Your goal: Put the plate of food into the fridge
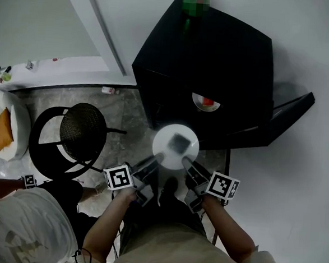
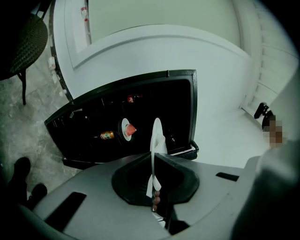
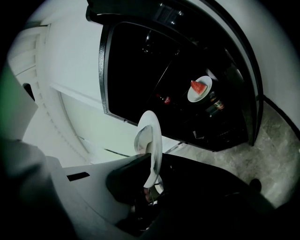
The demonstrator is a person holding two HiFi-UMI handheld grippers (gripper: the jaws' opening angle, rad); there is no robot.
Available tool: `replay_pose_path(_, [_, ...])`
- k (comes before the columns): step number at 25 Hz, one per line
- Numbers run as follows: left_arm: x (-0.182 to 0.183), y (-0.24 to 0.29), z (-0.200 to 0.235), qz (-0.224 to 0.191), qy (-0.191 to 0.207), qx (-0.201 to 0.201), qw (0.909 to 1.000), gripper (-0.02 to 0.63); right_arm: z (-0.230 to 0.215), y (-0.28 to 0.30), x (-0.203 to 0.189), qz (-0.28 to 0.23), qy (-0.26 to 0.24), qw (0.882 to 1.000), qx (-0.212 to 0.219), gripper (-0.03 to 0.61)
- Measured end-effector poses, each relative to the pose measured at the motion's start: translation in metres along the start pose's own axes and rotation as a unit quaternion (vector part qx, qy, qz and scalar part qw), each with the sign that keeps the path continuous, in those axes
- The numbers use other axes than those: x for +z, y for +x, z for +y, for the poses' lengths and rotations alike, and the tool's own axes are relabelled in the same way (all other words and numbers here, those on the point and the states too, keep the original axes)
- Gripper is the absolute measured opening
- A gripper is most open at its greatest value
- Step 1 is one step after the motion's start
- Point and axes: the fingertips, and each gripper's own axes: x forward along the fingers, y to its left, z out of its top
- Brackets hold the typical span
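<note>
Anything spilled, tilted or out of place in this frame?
Nothing stands out. The left hand-held gripper and right hand-held gripper clamp opposite rims of the white plate, food on it, before the open fridge.

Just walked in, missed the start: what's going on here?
A person holds a white plate between two handheld grippers, the left gripper and right gripper each shut on its rim. The plate hangs outside the open black fridge; another plate with red food sits inside.

A round white plate [image 1: 165,140] with greyish food [image 1: 179,141] is held level, just before the open black fridge [image 1: 225,59].
</note>
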Motion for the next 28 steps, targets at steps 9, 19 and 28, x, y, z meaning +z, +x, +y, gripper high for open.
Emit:
replay_pose_path(9, [-0.006, 0.001, 0.021, -0.003, -0.004, 0.004, 1.0, 0.012, -0.013, -0.003, -0.003, 0.011, -0.056, 0.998, -0.035, 0.152])
replay_pose_path(19, [-0.002, 0.007, 0.052, -0.013, -0.013, 0.002, 0.9998, 0.012, -0.048, -0.025, 0.005, 0.001, -0.08, 0.993, -0.092, 0.152])
replay_pose_path(28, [0.003, 0.026, 0.088, -0.012, 0.009, -0.006, 0.9999, 0.012, -0.054, -0.019, -0.021, 0.06, -0.153, 0.981, -0.103, 0.021])
